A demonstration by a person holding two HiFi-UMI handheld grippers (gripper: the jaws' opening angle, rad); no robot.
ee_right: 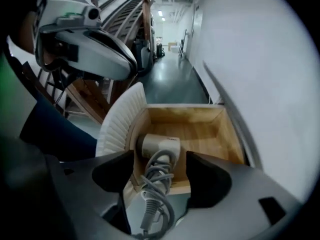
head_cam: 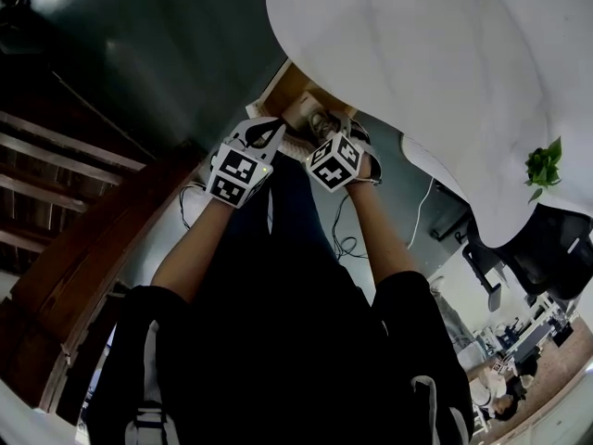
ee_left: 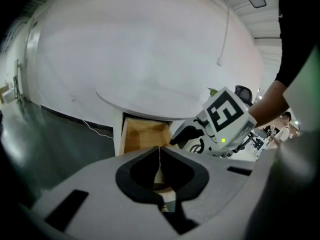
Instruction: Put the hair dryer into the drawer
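Bright, even light on the white tabletop (head_cam: pixel 417 54) — floor (head_cam: pixel 139 44) beside it dim, faintly glossy; fisheye bending, black vignette at edges.

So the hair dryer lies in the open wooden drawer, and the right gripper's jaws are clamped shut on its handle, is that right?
Only the grip is wrong. The hair dryer does lie in the open wooden drawer, but the right gripper is open: its jaws stand wide apart on either side of the handle and do not press on it. The right gripper view shows this.

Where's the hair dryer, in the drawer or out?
Mostly in: the hair dryer rests its head on the drawer floor; its cord-wrapped handle reaches over the near wall, between the open right tongs.
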